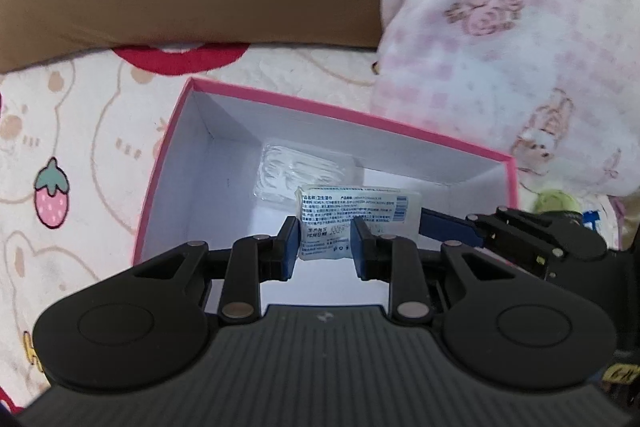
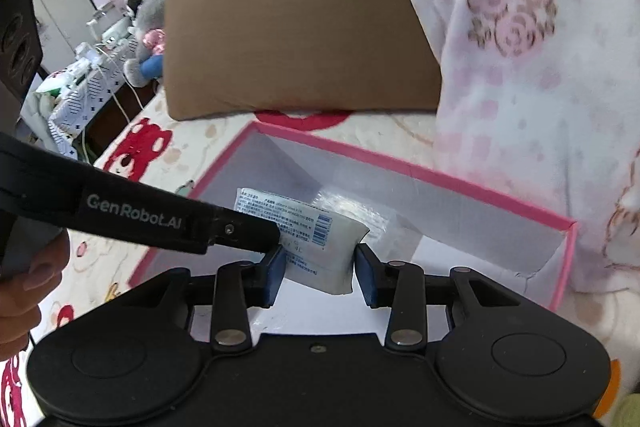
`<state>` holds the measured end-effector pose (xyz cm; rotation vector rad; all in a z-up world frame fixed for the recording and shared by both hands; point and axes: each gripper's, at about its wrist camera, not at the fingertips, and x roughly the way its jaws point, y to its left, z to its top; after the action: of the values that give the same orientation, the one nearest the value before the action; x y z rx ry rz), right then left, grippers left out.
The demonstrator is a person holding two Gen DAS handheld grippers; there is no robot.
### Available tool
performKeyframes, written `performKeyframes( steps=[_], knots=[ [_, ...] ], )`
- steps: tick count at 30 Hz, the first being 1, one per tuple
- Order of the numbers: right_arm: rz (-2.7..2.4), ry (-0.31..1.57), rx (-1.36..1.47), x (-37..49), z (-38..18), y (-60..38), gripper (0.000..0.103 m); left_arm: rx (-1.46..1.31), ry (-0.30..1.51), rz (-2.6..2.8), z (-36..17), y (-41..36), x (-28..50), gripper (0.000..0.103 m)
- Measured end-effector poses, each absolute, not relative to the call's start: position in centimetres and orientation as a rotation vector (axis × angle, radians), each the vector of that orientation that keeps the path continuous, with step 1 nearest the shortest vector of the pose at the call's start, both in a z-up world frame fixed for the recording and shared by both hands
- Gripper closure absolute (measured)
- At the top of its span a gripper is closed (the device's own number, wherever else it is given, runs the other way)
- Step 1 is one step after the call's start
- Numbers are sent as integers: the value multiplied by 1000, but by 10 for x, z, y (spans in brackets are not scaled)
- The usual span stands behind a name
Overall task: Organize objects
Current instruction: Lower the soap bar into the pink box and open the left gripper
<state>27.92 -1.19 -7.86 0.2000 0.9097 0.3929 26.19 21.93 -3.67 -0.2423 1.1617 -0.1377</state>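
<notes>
Box: open pink-rimmed white cardboard box, on the cartoon-print bedsheet.
Pack: small soft white wet-wipe packet hanging over the box's near side; looks light, squashy, slick film, so pinch the end seam.
Left gripper: narrow, clamping the packet's lower end.
Right gripper: pads straddling the packet; contact unclear.
Inside box: clear plastic bag, by the far wall.

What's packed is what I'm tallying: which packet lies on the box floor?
The clear plastic packet, near the box's far wall; the printed white packet is in the left gripper.
</notes>
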Motion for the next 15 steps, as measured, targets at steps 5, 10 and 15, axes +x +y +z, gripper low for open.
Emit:
performKeyframes(
  steps=[5,10,15],
  knots=[
    [354,992,243,302,-102,-13,60,-221,1123,-161,-59,219,277,78],
    [320,1004,292,315,-116,-14,60,-218,1098,-152,-74,222,288,78],
    [302,1001,266,328,-121,-3,66,-245,1096,-119,-88,235,300,78]
  ],
)
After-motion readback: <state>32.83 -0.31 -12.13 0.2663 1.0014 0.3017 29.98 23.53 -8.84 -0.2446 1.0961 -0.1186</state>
